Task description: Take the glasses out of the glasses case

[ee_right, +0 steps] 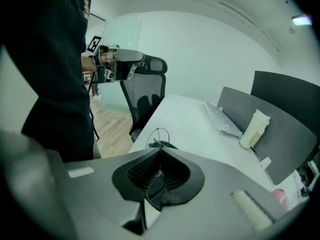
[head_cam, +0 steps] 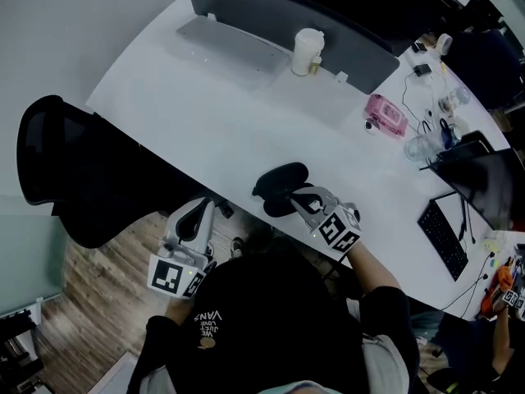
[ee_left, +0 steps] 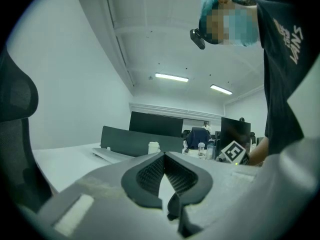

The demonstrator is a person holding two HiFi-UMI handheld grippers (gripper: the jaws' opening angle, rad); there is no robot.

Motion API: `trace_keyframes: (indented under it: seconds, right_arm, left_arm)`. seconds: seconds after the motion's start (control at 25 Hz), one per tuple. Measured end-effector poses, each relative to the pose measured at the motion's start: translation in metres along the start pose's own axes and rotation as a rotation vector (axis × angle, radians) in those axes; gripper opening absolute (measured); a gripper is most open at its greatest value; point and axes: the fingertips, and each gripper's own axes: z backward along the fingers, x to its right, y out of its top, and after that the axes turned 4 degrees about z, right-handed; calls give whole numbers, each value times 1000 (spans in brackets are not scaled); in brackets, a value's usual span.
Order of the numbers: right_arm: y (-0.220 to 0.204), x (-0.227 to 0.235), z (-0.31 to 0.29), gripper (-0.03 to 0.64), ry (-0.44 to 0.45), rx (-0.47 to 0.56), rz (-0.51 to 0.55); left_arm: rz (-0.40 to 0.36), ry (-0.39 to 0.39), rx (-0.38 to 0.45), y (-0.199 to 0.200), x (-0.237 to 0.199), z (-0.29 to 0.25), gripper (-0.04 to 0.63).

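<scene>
In the head view the black glasses case [head_cam: 277,185] lies open near the white table's [head_cam: 205,113] front edge. My right gripper [head_cam: 295,197] reaches over it. The right gripper view shows that gripper [ee_right: 160,150] shut on the thin wire-rimmed glasses [ee_right: 159,136]: one round rim sticks out past the tips, and more wire shows in the hollow between the jaws. The dark case [ee_right: 167,145] sits just beyond the tips. My left gripper [head_cam: 203,208] hangs off the table's front edge, over the floor. Its jaws [ee_left: 164,154] are shut with nothing in them.
A paper cup [head_cam: 308,52] stands against a dark divider panel [head_cam: 279,15] at the back, a flat grey sheet [head_cam: 230,46] beside it. A pink pouch [head_cam: 385,115], bottle [head_cam: 422,146], monitor [head_cam: 484,183] and keyboard [head_cam: 443,238] crowd the right. A black office chair [head_cam: 57,162] stands left.
</scene>
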Motion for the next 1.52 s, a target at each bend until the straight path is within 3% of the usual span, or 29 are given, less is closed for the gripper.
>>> trace_keyframes:
  seconds: [0.72,1.52]
  right_arm:
    - [25,1,39,0,-222,101,-159]
    - [59,7,101,0,-457,304,-380]
  left_arm:
    - [-8,-138,-1,2,10,-3,2]
    - [-39,-262,1,9,20,-13,2]
